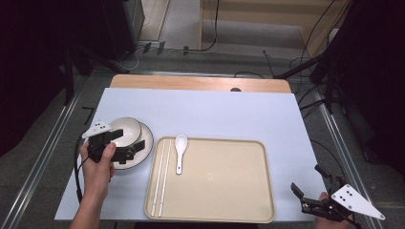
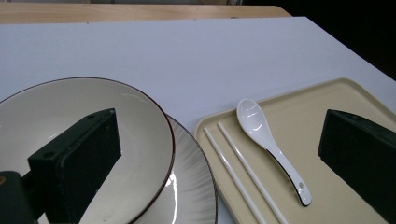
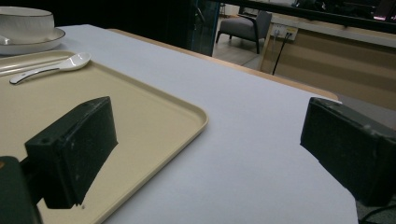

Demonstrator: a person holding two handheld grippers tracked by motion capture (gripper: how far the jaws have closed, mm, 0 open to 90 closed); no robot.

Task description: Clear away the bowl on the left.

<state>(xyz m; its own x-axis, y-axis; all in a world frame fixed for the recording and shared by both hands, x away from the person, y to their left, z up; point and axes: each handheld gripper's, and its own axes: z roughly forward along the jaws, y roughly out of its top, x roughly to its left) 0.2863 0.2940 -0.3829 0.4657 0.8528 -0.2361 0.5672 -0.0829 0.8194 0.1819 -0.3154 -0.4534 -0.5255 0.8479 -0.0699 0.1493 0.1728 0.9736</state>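
Observation:
A white bowl (image 1: 125,130) with a dark rim sits on a ribbed white plate (image 1: 146,141) at the table's left. My left gripper (image 1: 127,142) hovers open right at them. In the left gripper view one jaw stands over the bowl (image 2: 140,126), the other over the beige tray (image 2: 345,95), with the plate (image 2: 194,186) between. A white spoon (image 1: 180,151) and a pair of white chopsticks (image 1: 161,175) lie on the tray (image 1: 224,181). My right gripper (image 1: 306,180) is open and holds nothing, low off the table's near right corner, beyond the tray's edge (image 3: 187,109).
A white mat (image 1: 215,109) covers the wooden table (image 1: 191,82). The right part of the tray is bare. Cables, stands and dark equipment (image 1: 329,71) lie on the floor around the table. The right gripper view shows the spoon (image 3: 51,67) and bowl (image 3: 23,23) far off.

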